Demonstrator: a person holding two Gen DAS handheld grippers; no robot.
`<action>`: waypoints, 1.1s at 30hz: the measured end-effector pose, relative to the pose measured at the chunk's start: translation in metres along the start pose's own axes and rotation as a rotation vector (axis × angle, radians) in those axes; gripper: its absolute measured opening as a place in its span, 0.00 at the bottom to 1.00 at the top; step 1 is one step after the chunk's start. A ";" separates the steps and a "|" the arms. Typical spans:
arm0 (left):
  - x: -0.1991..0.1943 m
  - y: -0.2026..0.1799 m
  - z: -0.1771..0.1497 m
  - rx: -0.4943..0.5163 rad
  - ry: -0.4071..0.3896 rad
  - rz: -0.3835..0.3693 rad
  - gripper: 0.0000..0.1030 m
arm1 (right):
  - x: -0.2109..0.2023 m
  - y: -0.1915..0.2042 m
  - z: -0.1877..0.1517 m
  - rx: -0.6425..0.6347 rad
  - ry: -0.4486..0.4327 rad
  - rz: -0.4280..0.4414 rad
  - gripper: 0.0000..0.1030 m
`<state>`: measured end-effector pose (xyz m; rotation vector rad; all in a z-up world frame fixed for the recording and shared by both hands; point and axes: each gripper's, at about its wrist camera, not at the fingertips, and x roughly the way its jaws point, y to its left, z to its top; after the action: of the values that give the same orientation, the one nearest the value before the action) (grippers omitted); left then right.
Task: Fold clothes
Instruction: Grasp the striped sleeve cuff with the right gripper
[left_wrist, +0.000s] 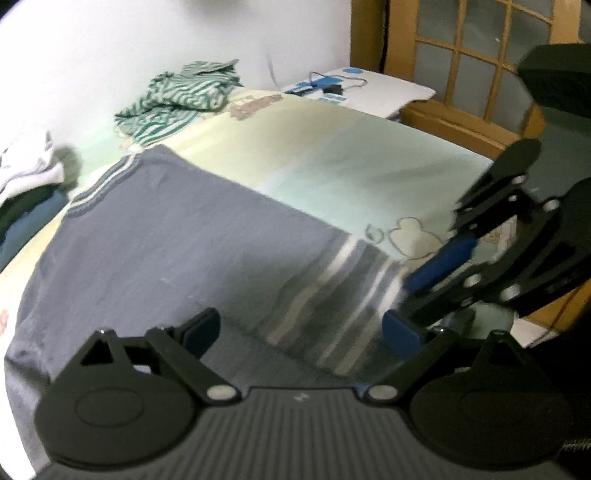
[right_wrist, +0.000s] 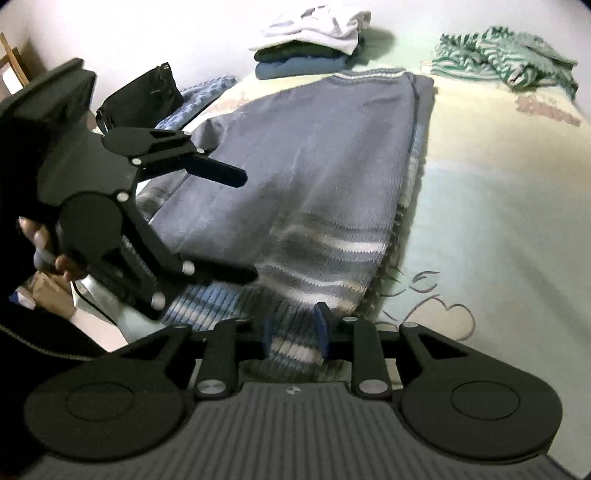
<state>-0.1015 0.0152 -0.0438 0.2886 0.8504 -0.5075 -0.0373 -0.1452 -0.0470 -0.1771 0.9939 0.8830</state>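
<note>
Right wrist view: a blue-grey knit sweater (right_wrist: 306, 177) lies folded lengthwise on the bed (right_wrist: 498, 206), striped hem at the near edge.
The right gripper (right_wrist: 294, 330) holds its jaws narrowly parted around the hem; whether they pinch is unclear. The left gripper (left_wrist: 301, 330) stands spread wide over the sweater.

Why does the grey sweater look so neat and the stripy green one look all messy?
The grey sweater lies spread flat, folded over; the green striped garment sits crumpled in a heap. The grey sweater is mostly plain with stripes near its hem; the green one is striped all over. The grey one lies near the grippers, the green one by the wall. Both rest on the bed.
</note>
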 end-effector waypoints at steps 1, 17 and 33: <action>0.003 -0.005 0.001 0.010 0.005 -0.007 0.92 | 0.004 -0.002 0.001 -0.013 0.016 -0.008 0.17; 0.026 -0.035 0.002 -0.113 0.127 0.049 0.89 | 0.061 -0.090 0.106 -0.007 -0.075 0.042 0.13; -0.027 -0.015 -0.045 -0.563 0.031 0.258 0.91 | 0.069 -0.014 0.140 -0.295 -0.041 0.226 0.33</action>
<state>-0.1530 0.0304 -0.0519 -0.1127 0.9350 -0.0126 0.0805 -0.0443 -0.0264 -0.2989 0.8520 1.2354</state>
